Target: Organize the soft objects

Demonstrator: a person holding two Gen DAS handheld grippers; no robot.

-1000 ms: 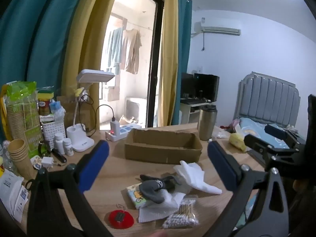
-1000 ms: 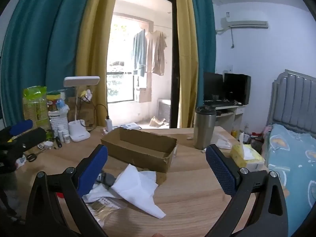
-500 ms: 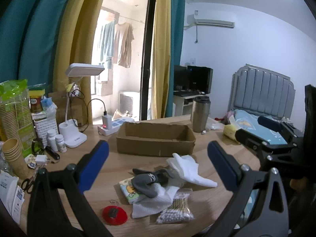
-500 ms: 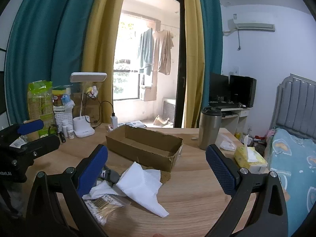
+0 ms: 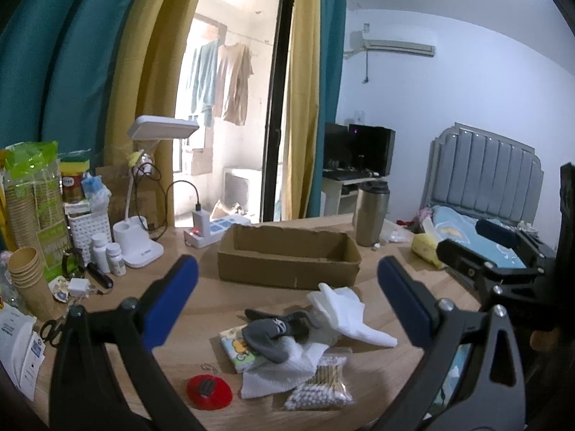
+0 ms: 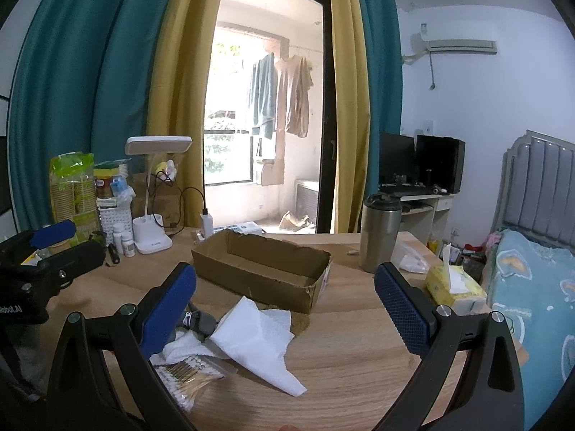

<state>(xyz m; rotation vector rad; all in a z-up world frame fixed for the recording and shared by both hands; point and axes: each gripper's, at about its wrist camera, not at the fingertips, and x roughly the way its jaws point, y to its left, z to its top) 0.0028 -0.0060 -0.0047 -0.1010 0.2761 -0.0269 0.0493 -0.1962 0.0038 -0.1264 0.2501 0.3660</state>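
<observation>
Wooden table (image 5: 381, 366): cardboard box (image 5: 287, 256), socks (image 5: 276, 327), tissues (image 5: 345, 312), lamp (image 5: 138, 248), steel tumbler (image 5: 370, 215).

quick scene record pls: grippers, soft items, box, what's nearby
left gripper: open, empty, above the pile
right gripper: open, empty
soft items: grey sock, white cloth, paper towel, heaped together on the table
cardboard box: open top, looks empty, behind the pile
other items in pile: cotton swab bag, small cartoon packet
nearby: red disc, steel tumbler, yellow tissue pack, desk lamp

Both wrist views above the table (image 5: 215, 298), facing the box (image 5: 287, 258) (shared).
</observation>
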